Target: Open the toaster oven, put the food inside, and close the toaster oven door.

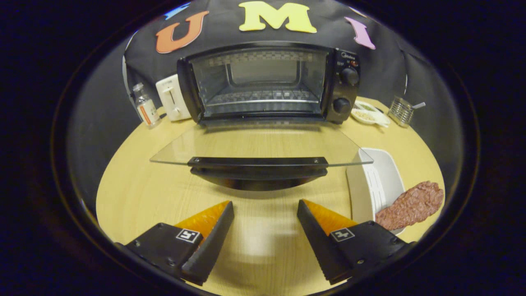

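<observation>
Light wood round table (144, 193) against a black cloth booth wall. The gripper (265, 209) hovers over bare tabletop, fingers spread wide, nothing between them, touching nothing. Straight ahead sits the toaster oven (267, 82), its glass door (263, 146) dropped flat open toward the fingers; the door's black handle (258, 166) lies just beyond the fingertips. Wire rack visible inside the oven cavity, nothing seen on it. The food (411, 204), a brown meat-like slab, rests across the near rim of a white tray (384, 172), to the right of the right finger and just beside the open door's right corner. Two knobs on the oven's right panel. Left of the oven: a white toaster (172, 98) and a small bottle (146, 107). Right rear: a small dish (365, 115) and a wire holder (400, 111). The open door lies between fingers and oven cavity.
</observation>
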Available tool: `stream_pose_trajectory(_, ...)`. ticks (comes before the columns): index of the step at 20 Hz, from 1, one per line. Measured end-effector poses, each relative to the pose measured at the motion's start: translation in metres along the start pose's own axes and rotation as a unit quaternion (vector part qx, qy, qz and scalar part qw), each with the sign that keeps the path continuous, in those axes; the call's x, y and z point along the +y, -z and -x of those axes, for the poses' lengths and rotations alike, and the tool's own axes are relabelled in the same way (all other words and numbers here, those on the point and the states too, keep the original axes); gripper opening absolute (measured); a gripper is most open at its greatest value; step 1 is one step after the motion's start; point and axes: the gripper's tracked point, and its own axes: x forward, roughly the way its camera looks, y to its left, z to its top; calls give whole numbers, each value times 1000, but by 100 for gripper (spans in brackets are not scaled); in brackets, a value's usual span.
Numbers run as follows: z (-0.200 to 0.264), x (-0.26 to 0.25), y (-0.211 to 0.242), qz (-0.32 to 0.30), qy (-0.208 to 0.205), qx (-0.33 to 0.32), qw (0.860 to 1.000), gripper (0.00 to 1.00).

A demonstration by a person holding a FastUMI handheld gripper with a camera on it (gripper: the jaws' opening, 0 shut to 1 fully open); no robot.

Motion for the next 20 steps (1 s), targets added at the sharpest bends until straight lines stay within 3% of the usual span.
stream_pose_trajectory(7,40,-4,-36,47,1,-62,997,100)
stream_pose_trajectory(14,111,-9,-134,25,-11,-156,987,100)
stream_pose_trajectory(20,90,-10,-178,19,-2,-170,985,100)
